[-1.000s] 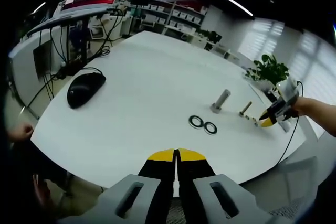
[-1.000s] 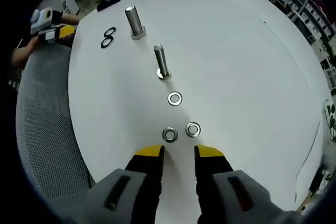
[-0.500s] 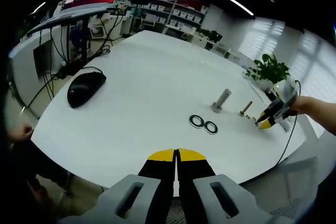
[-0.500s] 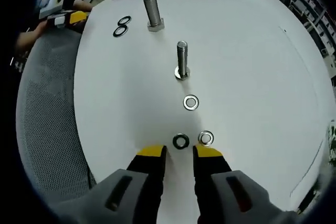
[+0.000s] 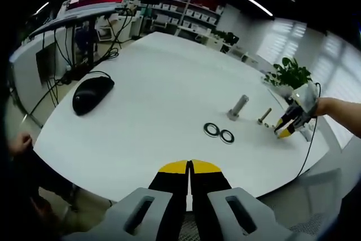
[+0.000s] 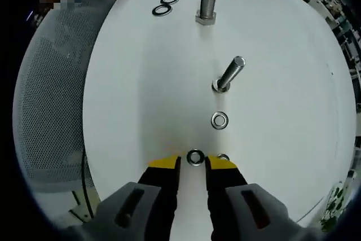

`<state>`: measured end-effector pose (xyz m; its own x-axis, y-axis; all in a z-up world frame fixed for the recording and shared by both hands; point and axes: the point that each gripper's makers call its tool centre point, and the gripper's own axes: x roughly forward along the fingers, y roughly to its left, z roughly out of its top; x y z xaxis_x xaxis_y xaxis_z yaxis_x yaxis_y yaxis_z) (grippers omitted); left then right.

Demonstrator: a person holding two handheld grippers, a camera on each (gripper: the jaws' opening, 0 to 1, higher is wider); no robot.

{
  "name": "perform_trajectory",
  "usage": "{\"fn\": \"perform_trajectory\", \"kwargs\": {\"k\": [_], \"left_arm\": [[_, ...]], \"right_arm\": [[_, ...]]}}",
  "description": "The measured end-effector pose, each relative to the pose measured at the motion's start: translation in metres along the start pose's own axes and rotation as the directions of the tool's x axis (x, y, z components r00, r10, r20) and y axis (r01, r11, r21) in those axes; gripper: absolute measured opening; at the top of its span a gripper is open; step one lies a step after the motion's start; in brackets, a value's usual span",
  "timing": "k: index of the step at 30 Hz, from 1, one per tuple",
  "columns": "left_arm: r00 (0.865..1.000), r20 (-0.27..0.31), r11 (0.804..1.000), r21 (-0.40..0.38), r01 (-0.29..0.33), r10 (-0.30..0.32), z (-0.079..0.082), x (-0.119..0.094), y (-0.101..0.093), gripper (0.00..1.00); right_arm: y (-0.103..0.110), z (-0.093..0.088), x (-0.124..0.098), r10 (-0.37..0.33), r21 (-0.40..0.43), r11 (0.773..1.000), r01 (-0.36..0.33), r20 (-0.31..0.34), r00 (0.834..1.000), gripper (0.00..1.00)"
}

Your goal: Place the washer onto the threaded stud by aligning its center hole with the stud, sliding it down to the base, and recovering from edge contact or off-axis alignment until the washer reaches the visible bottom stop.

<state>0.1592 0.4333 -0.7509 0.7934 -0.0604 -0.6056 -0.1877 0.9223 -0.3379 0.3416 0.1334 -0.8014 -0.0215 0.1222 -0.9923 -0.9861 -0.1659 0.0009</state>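
Three small silver metal washers lie on the round white table (image 6: 141,83), one (image 6: 195,157) flat between the parted, empty yellow-tipped jaws of the right gripper (image 6: 192,163). Two threaded steel studs (image 6: 228,75) stand beyond, beside two black rings (image 6: 165,5). The left gripper (image 5: 190,167) is closed, empty.

Count on the round white table (image 6: 141,83):
- 2 upright steel threaded studs: thick one (image 6: 207,3), thin one (image 6: 230,74)
- 3 small silver flat washers: (image 6: 219,120), (image 6: 195,157), third (image 6: 224,157) partly hidden behind a jaw
- 2 larger dark rings (image 6: 164,5), touching as a pair
- 1 black computer mouse (image 5: 92,94)
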Motion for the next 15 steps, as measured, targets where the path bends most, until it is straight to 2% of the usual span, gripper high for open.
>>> {"fn": "perform_trajectory", "kwargs": {"k": [6,15], "left_arm": [[1.000,-0.002,1.000,0.001,0.001,-0.001,-0.0004,0.0002,-0.0002,0.00],[1.000,-0.005,1.000,0.002,0.000,0.000,-0.0007,0.0004,-0.0002,0.00]], "right_arm": [[-0.0034,0.0007,0.0003,-0.003,0.004,1.000,0.003,-0.007,1.000,0.16],[-0.0033,0.0009,-0.0002,0.001,0.023,1.000,0.000,-0.017,1.000,0.15]]}}
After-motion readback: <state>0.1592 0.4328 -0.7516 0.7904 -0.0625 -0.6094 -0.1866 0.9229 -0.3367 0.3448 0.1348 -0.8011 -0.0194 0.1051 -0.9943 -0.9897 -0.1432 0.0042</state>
